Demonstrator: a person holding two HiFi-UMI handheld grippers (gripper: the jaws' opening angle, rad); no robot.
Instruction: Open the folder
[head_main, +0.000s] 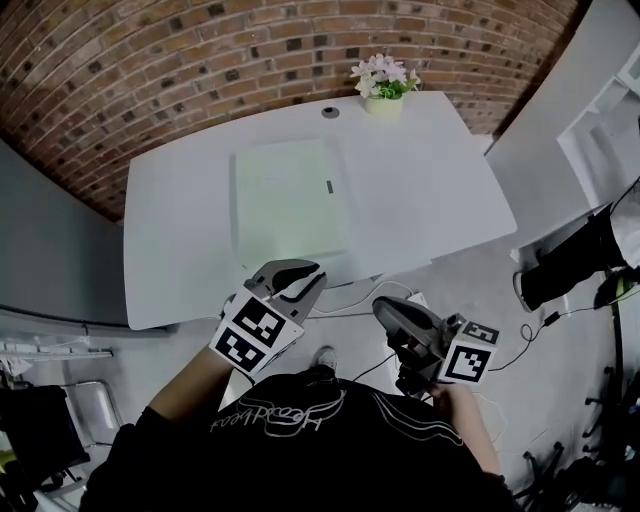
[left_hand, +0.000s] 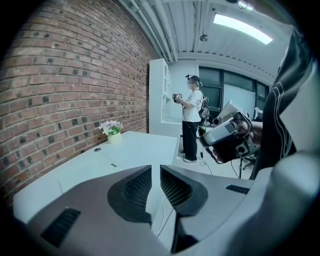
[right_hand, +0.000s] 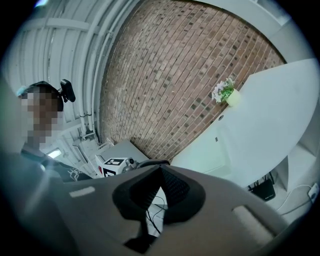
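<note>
A pale green folder (head_main: 290, 200) lies closed and flat on the white table (head_main: 430, 190), with a small dark label near its right edge. The right gripper view shows the folder (right_hand: 207, 161) as a pale sheet on the tabletop. My left gripper (head_main: 308, 275) hovers just off the table's near edge, below the folder, its jaws a narrow gap apart with nothing between them (left_hand: 155, 172). My right gripper (head_main: 385, 308) is held lower and to the right, over the floor, its tips touching (right_hand: 160, 169) and empty. Neither gripper touches the folder.
A small pot of pink flowers (head_main: 385, 85) stands at the table's far edge, beside a round grommet (head_main: 330, 112). Cables (head_main: 360, 295) trail on the floor under the near edge. A white shelf (head_main: 600, 130) and a person's leg (head_main: 570, 262) are at the right. Another person (left_hand: 192, 120) stands by the shelf.
</note>
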